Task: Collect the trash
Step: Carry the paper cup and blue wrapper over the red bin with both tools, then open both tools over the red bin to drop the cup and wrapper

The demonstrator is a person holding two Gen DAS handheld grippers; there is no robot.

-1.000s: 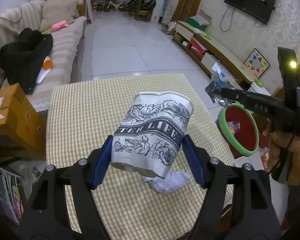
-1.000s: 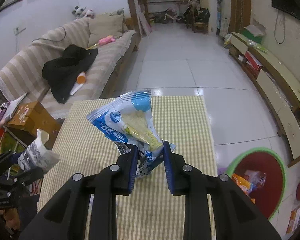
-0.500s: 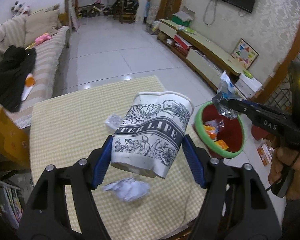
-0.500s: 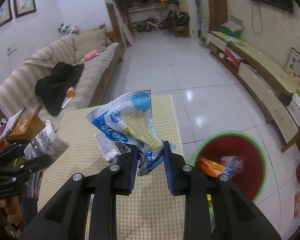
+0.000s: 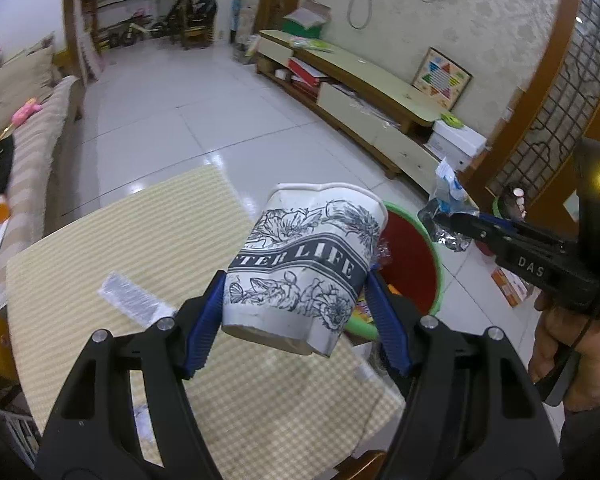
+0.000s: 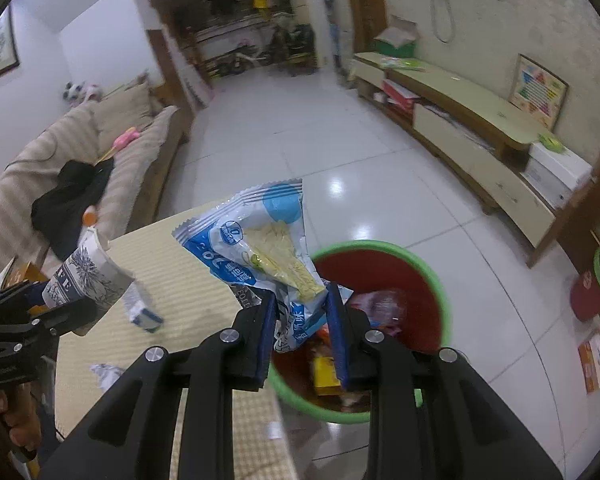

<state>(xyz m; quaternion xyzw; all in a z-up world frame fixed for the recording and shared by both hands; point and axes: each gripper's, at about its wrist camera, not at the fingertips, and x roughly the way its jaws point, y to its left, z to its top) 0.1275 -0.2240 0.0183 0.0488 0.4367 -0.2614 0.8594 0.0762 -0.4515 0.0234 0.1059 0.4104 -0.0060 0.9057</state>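
Observation:
My left gripper (image 5: 296,320) is shut on a white paper cup (image 5: 304,264) with black flower print, held tilted above the table's right edge. My right gripper (image 6: 302,336) is shut on a blue and white snack wrapper (image 6: 260,240), held above the near rim of the green bin (image 6: 440,280) with a red inside, which holds several pieces of trash. The bin also shows in the left wrist view (image 5: 436,280), right of the cup. The right gripper and its wrapper (image 5: 448,196) show there, above the bin. The cup also shows in the right wrist view (image 6: 88,276).
The table has a yellow checked cloth (image 5: 140,240). A clear plastic wrapper (image 5: 132,300) lies on it, and a small blue and white packet (image 6: 144,312) and crumpled paper (image 6: 104,372). A sofa (image 6: 60,168) stands at left, a low TV cabinet (image 6: 480,132) at right.
Both grippers have swung right, away from the table's middle and towards the bin. The wrapper now hangs over the bin's rim. The cup is near the table's right edge.

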